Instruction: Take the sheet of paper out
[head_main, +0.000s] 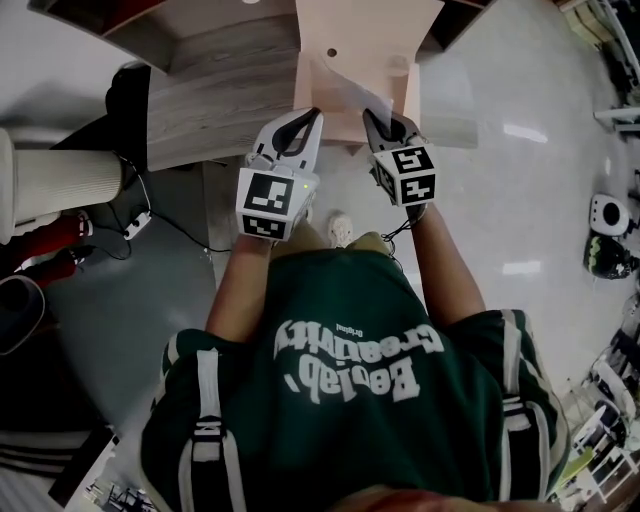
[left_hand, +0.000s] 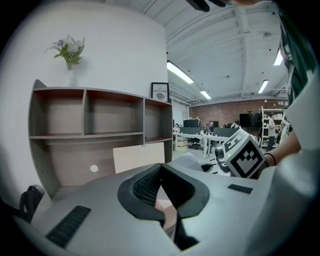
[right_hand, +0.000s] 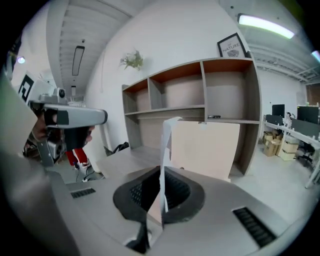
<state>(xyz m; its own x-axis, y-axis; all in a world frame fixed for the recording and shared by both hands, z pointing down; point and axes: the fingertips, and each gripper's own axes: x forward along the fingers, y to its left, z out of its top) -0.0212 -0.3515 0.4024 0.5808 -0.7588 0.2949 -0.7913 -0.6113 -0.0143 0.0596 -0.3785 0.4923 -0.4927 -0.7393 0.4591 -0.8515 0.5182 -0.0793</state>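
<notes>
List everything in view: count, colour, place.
sheet of paper: one, white, edge-on, clamped in the right gripper's jaws
board: one, pale beige, upright in front of the shelf unit
shelf unit: one, grey-brown, against the white wall
plant: one, green with pale flowers, on top of the shelf unit
framed picture: one, black frame, on the shelf unit's top
shirt: one, dark green, on the person
left gripper: one, grey with black pads, jaws together on nothing
right gripper: one, grey with black pads, shut on the paper
</notes>
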